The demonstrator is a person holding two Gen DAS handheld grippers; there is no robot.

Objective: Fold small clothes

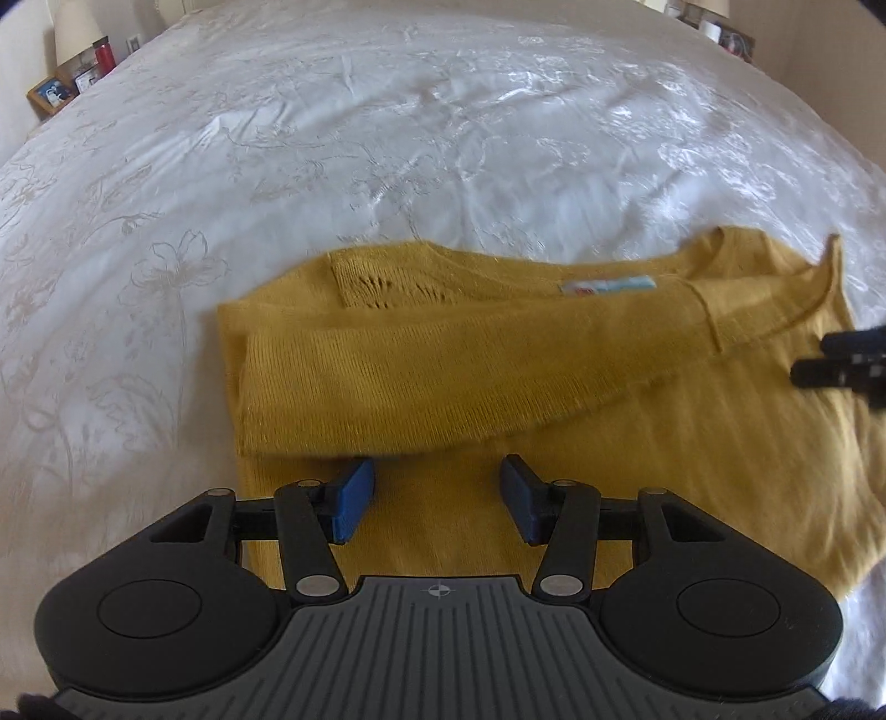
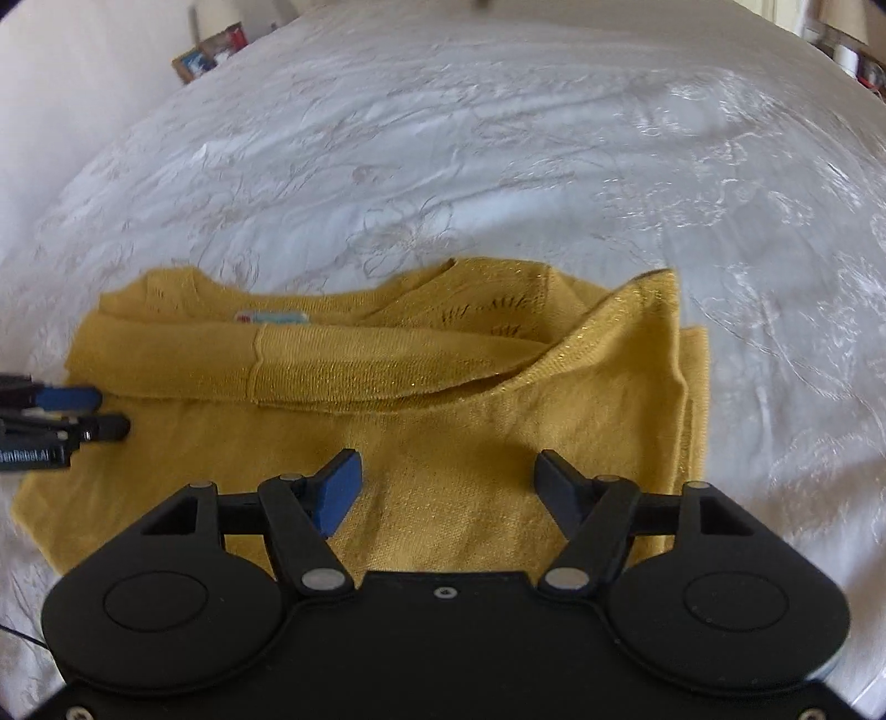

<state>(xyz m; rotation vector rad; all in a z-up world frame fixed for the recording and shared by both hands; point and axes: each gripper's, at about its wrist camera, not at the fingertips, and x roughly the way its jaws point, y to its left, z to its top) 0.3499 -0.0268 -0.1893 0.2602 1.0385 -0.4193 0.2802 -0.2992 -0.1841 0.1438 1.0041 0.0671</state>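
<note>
With both the left gripper [image 1: 437, 495] and right gripper [image 2: 451, 490] hovering jaws apart and empty, we see the sweater [image 1: 498, 387] on the bed [image 1: 387, 138], sleeves seemingly folded in, so next we pinch the hem.

Left hand-held gripper [image 1: 437, 493]: tilted steeply down, blue pads parted, nothing between them.
Right hand-held gripper [image 2: 448, 490]: tilted steeply down, jaws wider apart, empty.

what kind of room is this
Most likely a bedroom: the mustard sweater lies on a wide white embroidered bedspread, with a lamp and framed photo on a bedside table.
</note>
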